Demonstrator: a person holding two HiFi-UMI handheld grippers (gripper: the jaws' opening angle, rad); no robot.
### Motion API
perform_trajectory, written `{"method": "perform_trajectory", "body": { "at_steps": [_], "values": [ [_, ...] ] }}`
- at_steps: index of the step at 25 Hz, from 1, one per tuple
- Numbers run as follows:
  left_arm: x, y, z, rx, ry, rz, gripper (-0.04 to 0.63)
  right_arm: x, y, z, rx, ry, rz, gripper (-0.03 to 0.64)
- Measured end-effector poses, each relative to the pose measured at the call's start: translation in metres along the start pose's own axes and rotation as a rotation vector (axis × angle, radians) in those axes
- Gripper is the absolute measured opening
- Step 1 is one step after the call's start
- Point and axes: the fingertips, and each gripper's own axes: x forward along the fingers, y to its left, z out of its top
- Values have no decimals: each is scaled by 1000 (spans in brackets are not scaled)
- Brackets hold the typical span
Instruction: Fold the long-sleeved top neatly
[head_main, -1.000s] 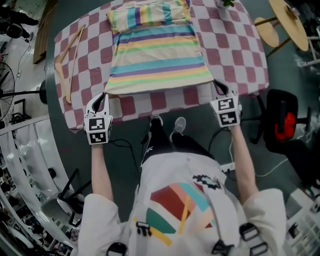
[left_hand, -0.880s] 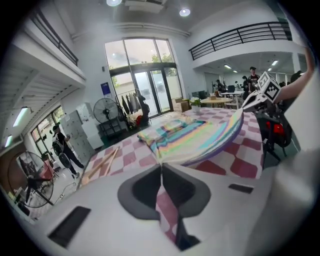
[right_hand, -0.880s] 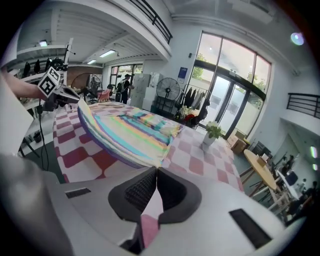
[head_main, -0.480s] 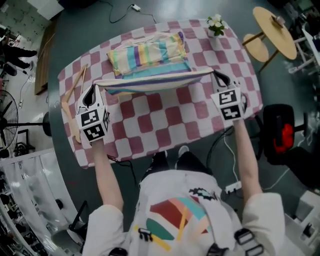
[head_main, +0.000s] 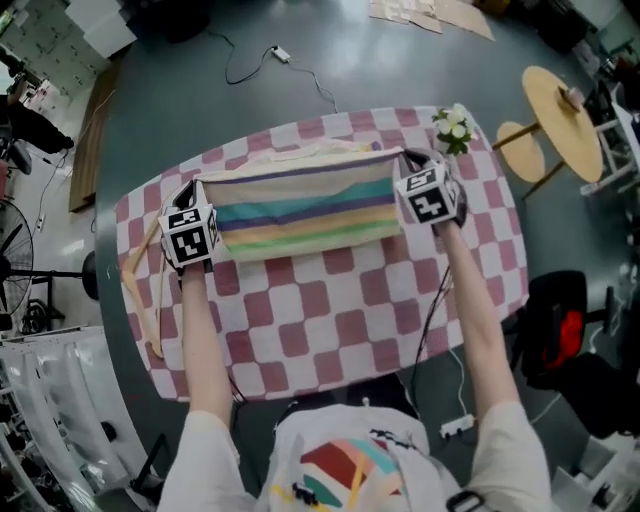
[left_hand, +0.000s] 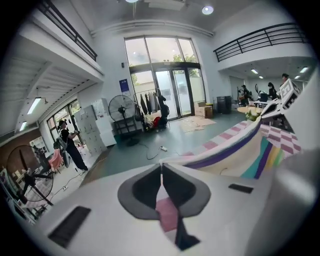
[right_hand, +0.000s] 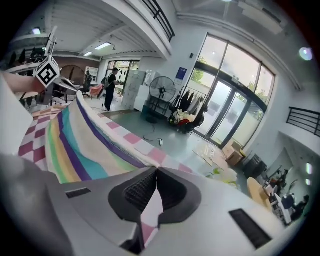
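Hanger of pale wood (head_main: 130, 275) lies along the left edge of the bench (head_main: 330, 320), which is covered with a pink-and-white checked cloth. Just right of the hanger, the person's left claw (head_main: 194, 187) (left_hand: 161, 165) points toward the far side of the bench. Its jaws are clenched on one end of the folded edge of the long-sleeved top with pastel stripes (head_main: 305, 205) (left_hand: 250, 155) (right_hand: 75, 145). In the left gripper view the pads meet tip to tip, and the fabric's edge runs off from that tip to the right.

The top lies across the far half of the bench as a wide band of cream, teal, purple, yellow and green stripes. Its far edge is pulled into a straight line between the two claws, and the rest of it slopes down toward the person onto the checked cloth. A strip of cream fabric shows just beyond the held edge.

At the right end of that edge, the right claw (head_main: 406, 160) (right_hand: 156, 171) is likewise clenched on the fabric, its jaws together. A small bunch of white flowers with green leaves (head_main: 453, 125) stands near the bench's far right corner, just beside this claw. A round wooden side table (head_main: 562, 95) stands on the floor well apart to the right.
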Motion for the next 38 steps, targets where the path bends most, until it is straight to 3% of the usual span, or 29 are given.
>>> {"method": "perform_trajectory", "body": {
  "at_steps": [8, 15, 18, 19, 20, 21, 22, 23, 27, 32, 35, 38],
  "values": [
    [88, 1, -45, -107, 102, 12, 15, 101, 4, -3, -38, 86, 89, 12],
    [118, -1, -62, -167, 115, -12, 15, 129, 6, -11, -36, 108, 94, 12],
    [119, 3, -64, -189, 107, 13, 21, 133, 6, -9, -18, 88, 56, 14],
    [117, 6, -64, -207, 103, 24, 49, 132, 4, -7, -3, 71, 24, 14],
    [114, 9, -63, -228, 100, 23, 125, 129, 1, -3, 13, 47, -9, 17],
    [110, 10, -62, -248, 97, 16, 147, 125, 0, 0, 28, 24, -30, 72],
    [106, 11, -61, -262, 92, 9, 147, 119, 1, 2, 41, 8, -35, 207],
    [100, 12, -58, -268, 83, 6, 147, 112, 2, 4, 56, -1, -31, 235],
    [62, 8, -35, -256, 2, 5, 146, 66, 14, 14, 135, -58, -29, 235],
    [-25, -25, 9, -216, -207, -49, 144, -15, 43, 29, 269, -199, -12, 235],
    [-84, -51, 29, -207, -331, -110, 135, -65, 62, 29, 439, -284, 10, 235],
    [-133, -79, 33, -188, -390, -183, 127, -97, 85, 5, 687, -337, 52, 235]
  ]
}}
